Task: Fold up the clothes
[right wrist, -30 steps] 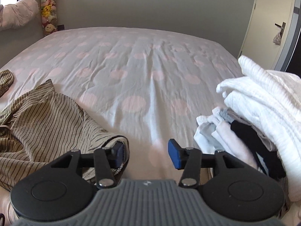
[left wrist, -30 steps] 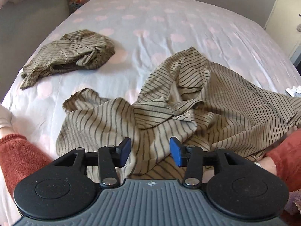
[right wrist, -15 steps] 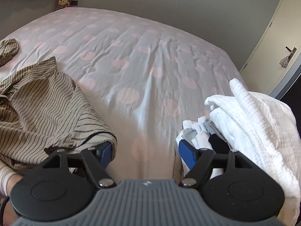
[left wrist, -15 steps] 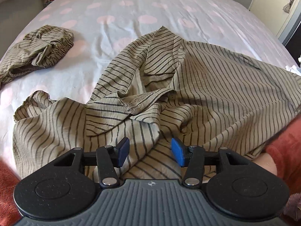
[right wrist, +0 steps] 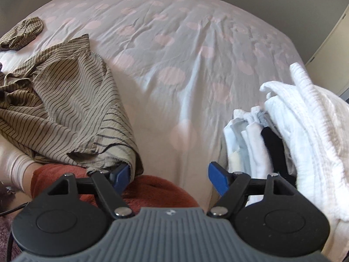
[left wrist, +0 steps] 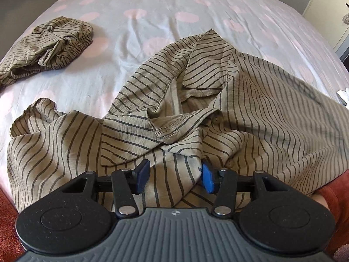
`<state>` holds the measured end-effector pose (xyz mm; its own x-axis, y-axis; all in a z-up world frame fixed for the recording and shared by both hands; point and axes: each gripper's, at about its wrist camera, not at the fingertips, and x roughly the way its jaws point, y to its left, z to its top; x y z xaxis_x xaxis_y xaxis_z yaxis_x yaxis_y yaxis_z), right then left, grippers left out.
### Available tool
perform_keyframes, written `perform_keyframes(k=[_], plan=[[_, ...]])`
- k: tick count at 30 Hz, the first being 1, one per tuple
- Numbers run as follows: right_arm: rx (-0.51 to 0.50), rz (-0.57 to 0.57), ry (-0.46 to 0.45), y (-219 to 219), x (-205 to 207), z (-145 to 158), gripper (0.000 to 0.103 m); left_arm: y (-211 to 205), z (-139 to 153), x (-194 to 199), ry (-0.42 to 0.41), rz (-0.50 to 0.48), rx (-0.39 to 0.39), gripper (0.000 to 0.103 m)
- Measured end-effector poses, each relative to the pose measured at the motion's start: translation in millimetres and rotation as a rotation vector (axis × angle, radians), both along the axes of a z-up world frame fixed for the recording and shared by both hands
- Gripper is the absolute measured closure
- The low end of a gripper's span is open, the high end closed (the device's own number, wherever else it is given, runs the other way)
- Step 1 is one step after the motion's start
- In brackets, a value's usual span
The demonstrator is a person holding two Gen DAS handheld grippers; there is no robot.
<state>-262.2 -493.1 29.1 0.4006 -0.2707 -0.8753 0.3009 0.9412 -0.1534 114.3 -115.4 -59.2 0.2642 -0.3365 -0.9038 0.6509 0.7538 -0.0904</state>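
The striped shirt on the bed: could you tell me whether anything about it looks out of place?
The striped shirt lies crumpled, its collar twisted and folded over the front. Nothing looks torn or stained.

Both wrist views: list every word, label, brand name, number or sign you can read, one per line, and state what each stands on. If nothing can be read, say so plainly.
No readable words, numbers or brand names in either view.
Left gripper body: a small round emblem, no letters.
Right gripper body: a small pale mark, too small to read.
Striped shirt, bedsheet, white laundry pile: no visible text or labels.
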Motion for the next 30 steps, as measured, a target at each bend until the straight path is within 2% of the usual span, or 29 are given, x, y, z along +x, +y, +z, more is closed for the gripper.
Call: perform_keyframes(k=[4,8,11,16,19,21,24,30], plan=[[0.062,0.044,0.035,13,1,-10,0.025,-2,0,-2,0.003,-0.005,-0.002,0.056],[0.078,0.052,-0.008,17,10,-9,0.025,-4,-2,-1,0.009,-0.005,0.006,0.056],[0.084,0.086,-0.037,21,41,-14,0.025,-5,-2,0,0.019,0.005,0.001,0.056],[0.095,0.142,-0.085,26,93,-24,0.025,-3,-4,9,0.081,0.064,-0.048,0.055],[0.101,0.175,-0.114,30,124,-30,0.028,-1,-5,15,0.117,0.1,-0.076,0.054],[0.106,0.195,-0.13,31,146,-35,0.033,1,-9,21,0.14,0.129,-0.088,0.053],[0.122,0.205,-0.133,31,183,-50,0.04,1,-18,31,0.17,0.168,-0.093,0.053],[0.123,0.216,-0.129,23,246,-79,0.04,-4,-36,48,0.213,0.229,-0.094,0.053]])
